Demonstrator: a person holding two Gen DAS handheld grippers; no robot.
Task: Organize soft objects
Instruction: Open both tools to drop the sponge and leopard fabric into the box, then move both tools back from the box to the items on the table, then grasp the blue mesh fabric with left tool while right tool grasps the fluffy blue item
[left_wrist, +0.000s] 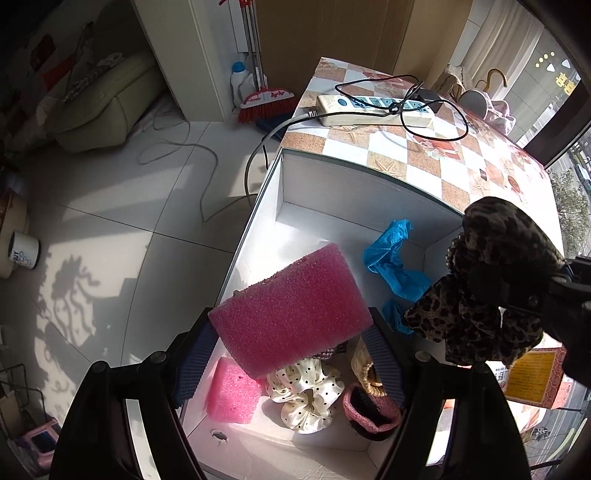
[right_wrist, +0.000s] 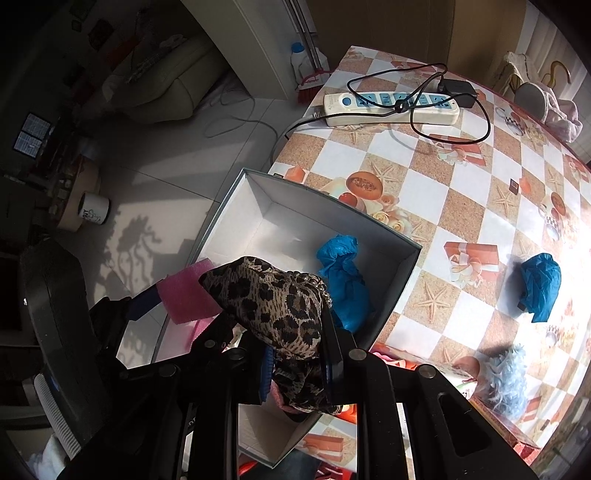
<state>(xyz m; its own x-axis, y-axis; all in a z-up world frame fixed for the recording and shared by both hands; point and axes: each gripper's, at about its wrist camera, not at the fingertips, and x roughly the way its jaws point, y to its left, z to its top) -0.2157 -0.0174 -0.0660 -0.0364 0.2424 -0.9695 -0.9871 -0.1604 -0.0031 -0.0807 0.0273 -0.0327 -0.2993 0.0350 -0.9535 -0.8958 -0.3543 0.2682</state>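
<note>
My left gripper is shut on a pink foam sponge and holds it above the open white box. My right gripper is shut on a leopard-print scrunchie, also over the box; the scrunchie shows at the right of the left wrist view. In the box lie a second pink sponge, a white polka-dot scrunchie, a dark pink knitted band and a blue crumpled piece. Another blue crumpled piece and a pale blue fluffy item lie on the table.
The checkered tablecloth carries a white power strip with a black cable and adapter at the far side. The box stands at the table's left edge, with tiled floor below. A broom and a mug are on the floor.
</note>
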